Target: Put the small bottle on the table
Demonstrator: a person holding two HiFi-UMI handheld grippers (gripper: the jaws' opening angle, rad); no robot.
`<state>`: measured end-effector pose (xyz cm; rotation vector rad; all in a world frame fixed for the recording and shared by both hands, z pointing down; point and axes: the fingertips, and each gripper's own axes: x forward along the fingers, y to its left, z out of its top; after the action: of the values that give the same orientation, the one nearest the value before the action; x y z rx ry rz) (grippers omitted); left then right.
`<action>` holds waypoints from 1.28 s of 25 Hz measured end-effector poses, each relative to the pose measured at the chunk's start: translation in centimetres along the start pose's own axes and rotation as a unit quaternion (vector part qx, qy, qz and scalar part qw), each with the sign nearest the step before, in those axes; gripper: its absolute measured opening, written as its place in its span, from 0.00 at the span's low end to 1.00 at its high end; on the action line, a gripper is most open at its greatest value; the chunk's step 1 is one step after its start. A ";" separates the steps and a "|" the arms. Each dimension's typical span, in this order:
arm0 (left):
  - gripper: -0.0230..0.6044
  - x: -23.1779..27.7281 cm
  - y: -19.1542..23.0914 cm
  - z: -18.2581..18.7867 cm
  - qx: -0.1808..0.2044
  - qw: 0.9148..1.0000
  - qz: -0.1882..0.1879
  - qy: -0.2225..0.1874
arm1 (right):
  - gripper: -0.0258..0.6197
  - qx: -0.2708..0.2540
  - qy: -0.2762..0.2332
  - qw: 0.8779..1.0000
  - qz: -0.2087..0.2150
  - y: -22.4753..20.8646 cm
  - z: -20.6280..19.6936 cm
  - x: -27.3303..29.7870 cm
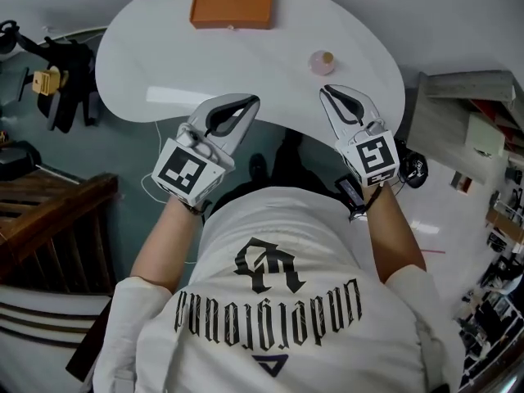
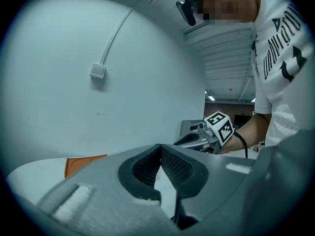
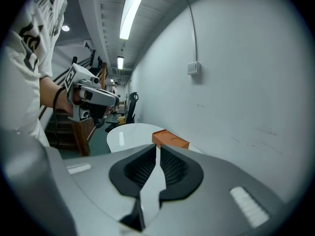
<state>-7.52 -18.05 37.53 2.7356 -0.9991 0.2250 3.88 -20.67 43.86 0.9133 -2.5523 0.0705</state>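
A small pink bottle (image 1: 321, 61) with a tan cap stands on the white table (image 1: 164, 56), to the right of its middle. My right gripper (image 1: 327, 91) hovers just short of the bottle, apart from it, its jaws drawn together with nothing between them (image 3: 157, 148). My left gripper (image 1: 250, 101) is held over the table's near edge, further left, also shut and empty (image 2: 160, 147). The bottle shows in neither gripper view. Each gripper view catches the other gripper: the right gripper (image 2: 197, 139) and the left gripper (image 3: 96, 97).
An orange box (image 1: 232, 6) lies at the table's far edge, and the orange box (image 3: 170, 140) also appears past the right jaws. Dark wooden furniture (image 1: 49, 211) stands at the left, a black stand (image 1: 65, 80) behind it, and shelving (image 1: 467, 97) at the right.
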 end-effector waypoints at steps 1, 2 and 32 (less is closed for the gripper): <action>0.05 -0.4 -0.3 0.2 0.001 1.000 0.000 -0.003 | 0.08 -0.001 -0.004 1.000 -0.002 0.4 0.6 -0.5; 0.05 -0.9 -0.5 0.4 0.002 1.000 -0.001 -0.005 | 0.07 -0.002 -0.008 1.000 -0.004 0.9 1.2 -1.0; 0.05 -10.6 -7.5 0.3 0.032 0.997 -0.063 -0.032 | 0.04 -0.003 -0.064 0.998 -0.024 14.5 7.3 -9.3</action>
<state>-10.69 -5.98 33.79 2.8676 -0.8457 0.1504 -1.37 -5.15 34.74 1.0066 -2.6440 -0.0118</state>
